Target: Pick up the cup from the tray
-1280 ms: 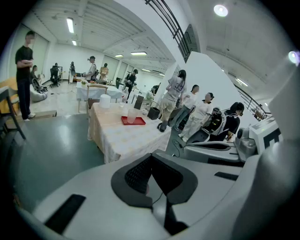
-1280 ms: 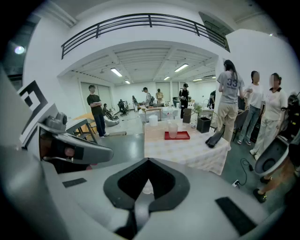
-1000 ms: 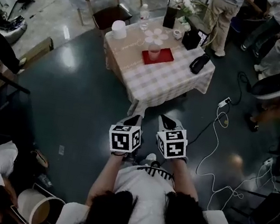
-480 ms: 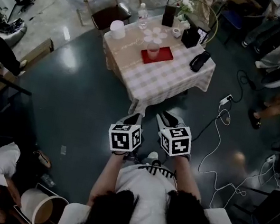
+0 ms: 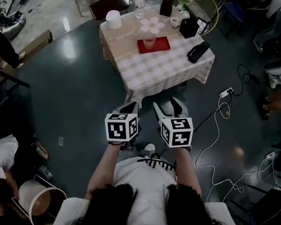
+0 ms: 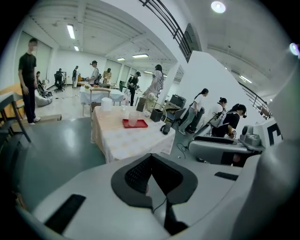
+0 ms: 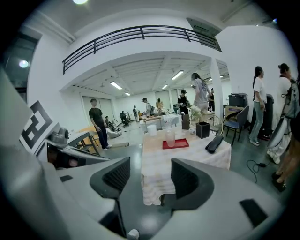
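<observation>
The pick has not begun; this is the approach. The cup (image 5: 149,42) stands upright on the red tray (image 5: 162,45) at the far side of the checked tabletop (image 5: 158,74), well apart from both grippers, which hang over the floor. The left gripper (image 6: 151,160) has its jaws pressed together on nothing. The right gripper (image 7: 150,180) is opening its jaws, with nothing between them. Next, I judge, the person must walk up and set the right gripper's jaws around the cup's wall.

Head view is reading dim and bluish; ceiling lights (image 6: 71,31) are glaring off the glossy floor (image 5: 64,25). Both gripper views are running brighter, bending hard toward black vignetted corners, with the nearest foreground going soft.
</observation>
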Available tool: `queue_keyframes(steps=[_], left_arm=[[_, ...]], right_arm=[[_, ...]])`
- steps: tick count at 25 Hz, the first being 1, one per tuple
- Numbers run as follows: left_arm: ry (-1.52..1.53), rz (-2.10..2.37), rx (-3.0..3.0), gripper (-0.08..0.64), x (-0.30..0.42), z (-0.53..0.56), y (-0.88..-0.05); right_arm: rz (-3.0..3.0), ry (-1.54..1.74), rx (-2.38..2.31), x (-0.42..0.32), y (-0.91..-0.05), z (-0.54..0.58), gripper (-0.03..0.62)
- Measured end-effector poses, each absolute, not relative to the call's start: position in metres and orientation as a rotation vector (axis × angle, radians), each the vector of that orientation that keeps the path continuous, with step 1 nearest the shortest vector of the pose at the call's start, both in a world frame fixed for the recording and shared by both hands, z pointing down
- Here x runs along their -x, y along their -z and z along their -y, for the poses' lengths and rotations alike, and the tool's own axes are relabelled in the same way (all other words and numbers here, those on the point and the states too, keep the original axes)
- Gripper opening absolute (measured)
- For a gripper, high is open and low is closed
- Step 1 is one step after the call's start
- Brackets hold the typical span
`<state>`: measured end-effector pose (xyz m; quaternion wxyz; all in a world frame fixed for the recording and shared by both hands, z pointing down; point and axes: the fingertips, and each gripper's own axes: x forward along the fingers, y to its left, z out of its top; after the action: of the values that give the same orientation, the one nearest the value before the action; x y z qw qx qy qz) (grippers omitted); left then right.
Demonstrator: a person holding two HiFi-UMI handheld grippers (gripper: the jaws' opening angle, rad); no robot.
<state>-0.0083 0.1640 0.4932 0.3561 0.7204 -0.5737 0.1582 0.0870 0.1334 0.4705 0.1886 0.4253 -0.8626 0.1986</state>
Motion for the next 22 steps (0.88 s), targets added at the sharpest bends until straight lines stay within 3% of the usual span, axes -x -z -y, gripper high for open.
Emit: queue_keyframes(steps=[22], left_arm=[[-0.425, 1.479, -1.819, 0.005, 0.032, -0.079, -0.52]], right_arm=[[2.43, -0.542, -1.135, -0.065, -0.479, -0.045, 0.322]])
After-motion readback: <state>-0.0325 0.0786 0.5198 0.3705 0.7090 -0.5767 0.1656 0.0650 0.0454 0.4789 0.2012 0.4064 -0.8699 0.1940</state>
